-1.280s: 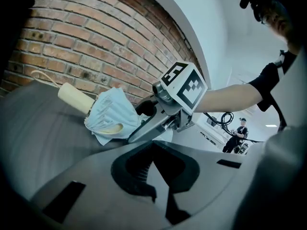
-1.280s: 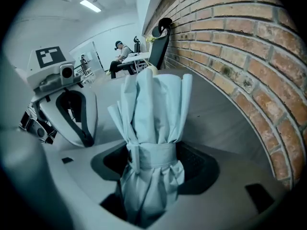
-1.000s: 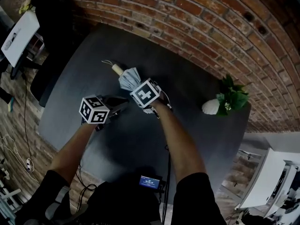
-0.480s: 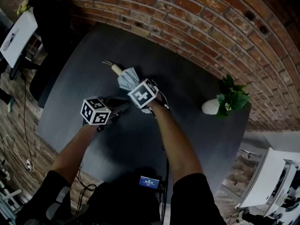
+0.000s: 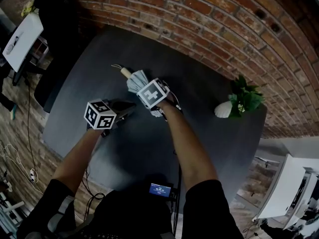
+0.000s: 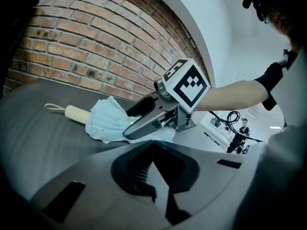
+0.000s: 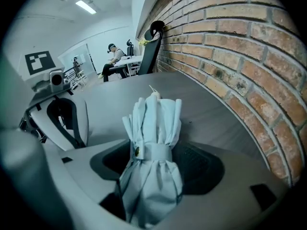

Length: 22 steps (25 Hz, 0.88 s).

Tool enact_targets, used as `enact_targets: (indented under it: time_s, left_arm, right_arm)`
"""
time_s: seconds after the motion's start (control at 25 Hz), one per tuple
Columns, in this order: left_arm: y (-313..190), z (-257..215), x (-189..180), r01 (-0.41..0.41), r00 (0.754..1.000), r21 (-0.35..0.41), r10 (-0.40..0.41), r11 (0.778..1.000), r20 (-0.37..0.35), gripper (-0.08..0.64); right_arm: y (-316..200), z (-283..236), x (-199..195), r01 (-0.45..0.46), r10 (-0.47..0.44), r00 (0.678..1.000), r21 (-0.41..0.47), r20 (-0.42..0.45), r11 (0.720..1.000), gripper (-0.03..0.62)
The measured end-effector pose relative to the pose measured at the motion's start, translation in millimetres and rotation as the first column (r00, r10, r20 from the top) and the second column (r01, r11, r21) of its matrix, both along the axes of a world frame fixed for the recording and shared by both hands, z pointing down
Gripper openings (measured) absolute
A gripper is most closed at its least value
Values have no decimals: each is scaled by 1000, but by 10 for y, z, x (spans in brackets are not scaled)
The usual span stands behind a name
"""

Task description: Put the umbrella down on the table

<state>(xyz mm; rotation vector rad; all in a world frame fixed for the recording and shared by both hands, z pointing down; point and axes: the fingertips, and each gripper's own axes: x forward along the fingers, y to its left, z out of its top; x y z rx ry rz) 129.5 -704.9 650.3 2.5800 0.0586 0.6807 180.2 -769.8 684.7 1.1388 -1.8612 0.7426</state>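
One folded umbrella [image 7: 152,123] tight in the right claw [image 7: 152,178] mid table [image 5: 149,46], edges well off; left claw [image 6: 158,183] closed, empty.

The dark grey rectangular table [image 5: 204,86], set against a red brick wall [image 5: 199,14], carries a leafy green plant in a white pot [image 5: 242,100] near its right end and, well apart, a folded pale blue fabric umbrella [image 5: 133,80] whose cream handle seems to touch the top.

Black short sleeves [image 5: 208,204] — marker cubes [image 5: 99,115] (black-and-white).
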Motion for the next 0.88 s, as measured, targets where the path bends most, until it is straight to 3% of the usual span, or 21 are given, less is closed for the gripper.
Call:
enact_targets:
  time_s: [0.24, 0.36, 0.6, 0.72, 0.88]
  left_arm:
    - [50, -201, -66, 9, 1000, 45, -9, 999, -4, 3]
    - [154, -327, -79, 10, 1000, 63, -10, 998, -10, 3]
    - [460, -667, -169, 18, 998, 116, -12, 993, -53, 3]
    - [674, -863, -241, 30, 996, 142, -17, 989, -88, 3]
    - [1022, -1120, -368, 50, 989, 184, -24, 982, -143, 3]
  right_arm:
    - [72, -353, 83, -10, 11, 1000, 64, -11, 998, 302]
    - [180, -629, 184, -56, 57, 998, 113, -10, 992, 302]
    - [526, -1175, 136, -124, 101, 990, 248, 103, 961, 301]
    - [807, -1448, 97, -168, 125, 981, 337, 145, 926, 179]
    - [1221, -1779, 65, -254, 178, 963, 458, 203, 852, 52]
